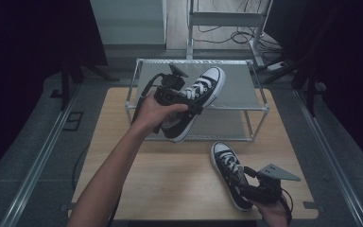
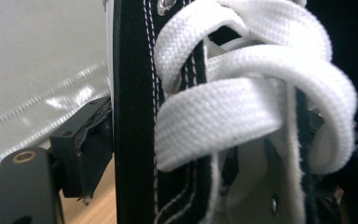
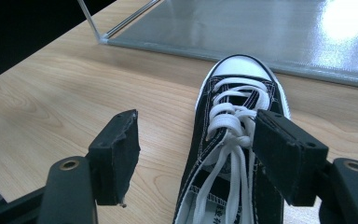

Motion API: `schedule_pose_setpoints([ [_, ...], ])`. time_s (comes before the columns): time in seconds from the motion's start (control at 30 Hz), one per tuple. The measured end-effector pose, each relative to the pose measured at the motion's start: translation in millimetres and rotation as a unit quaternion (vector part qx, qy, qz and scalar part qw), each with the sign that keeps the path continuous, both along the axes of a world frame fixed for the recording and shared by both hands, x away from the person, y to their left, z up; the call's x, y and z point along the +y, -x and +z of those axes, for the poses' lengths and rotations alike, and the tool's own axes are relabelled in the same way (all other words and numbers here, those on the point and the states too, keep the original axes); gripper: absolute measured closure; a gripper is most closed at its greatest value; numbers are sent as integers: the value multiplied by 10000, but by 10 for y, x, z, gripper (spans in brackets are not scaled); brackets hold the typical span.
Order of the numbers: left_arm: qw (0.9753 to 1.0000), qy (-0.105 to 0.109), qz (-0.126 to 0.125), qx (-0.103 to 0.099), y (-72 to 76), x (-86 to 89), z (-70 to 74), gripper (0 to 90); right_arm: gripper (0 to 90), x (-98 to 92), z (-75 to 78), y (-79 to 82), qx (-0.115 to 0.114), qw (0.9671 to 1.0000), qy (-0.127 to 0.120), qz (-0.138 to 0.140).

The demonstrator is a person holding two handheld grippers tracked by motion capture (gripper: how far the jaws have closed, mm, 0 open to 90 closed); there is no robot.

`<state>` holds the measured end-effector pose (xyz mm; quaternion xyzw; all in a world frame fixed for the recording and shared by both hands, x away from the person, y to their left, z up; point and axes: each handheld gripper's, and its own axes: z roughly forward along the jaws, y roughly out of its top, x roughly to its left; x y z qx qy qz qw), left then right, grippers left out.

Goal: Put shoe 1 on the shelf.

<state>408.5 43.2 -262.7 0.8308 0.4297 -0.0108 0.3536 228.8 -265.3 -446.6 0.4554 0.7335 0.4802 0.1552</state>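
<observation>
Left hand-held gripper (image 1: 184, 101) clamped on a black canvas sneaker with white laces (image 1: 196, 101), held tilted above the grey two-tier metal shoe rack (image 1: 238, 90). Right hand-held gripper (image 3: 196, 154), jaws apart, straddles the second black sneaker (image 1: 229, 172) on the wooden tabletop (image 1: 170, 179). Risk: the side grip may let the raised shoe pivot and slip.

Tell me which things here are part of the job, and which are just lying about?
In the job:
- raised sneaker, gripped by the left claw
- sneaker on the table, under the open right claw
- shoe rack

Lying about:
- cables on the floor
- wooden table, merely the work surface
</observation>
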Motion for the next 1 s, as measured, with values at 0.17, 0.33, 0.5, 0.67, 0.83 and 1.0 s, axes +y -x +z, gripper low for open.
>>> schedule_pose_setpoints([
  [0.17, 9998, 6, 170, 66, -208, -54, 65, 177, 317, -13, -5, -12, 21, 10000, 10, -1],
  [0.33, 9993, -54, 357, 132, -366, -98, 98, 177, 317, -13, -6, -12, 15, 10000, -10, -9],
  [0.5, 9979, -222, 592, 156, -558, -172, 140, 177, 315, -4, -6, -8, 24, 10000, -21, 21],
  [0.67, 9959, -288, 839, 180, -741, -262, 201, 177, 313, 8, -2, 0, 39, 10000, -28, 73],
  [0.83, 9930, -367, 1098, 230, -856, -313, 212, 177, 313, -3, 5, 2, 43, 10000, -58, 65],
  [1.0, 9894, -479, 1345, 276, -933, -344, 202, 177, 312, -3, 3, -1, 51, 9999, -60, 72],
])
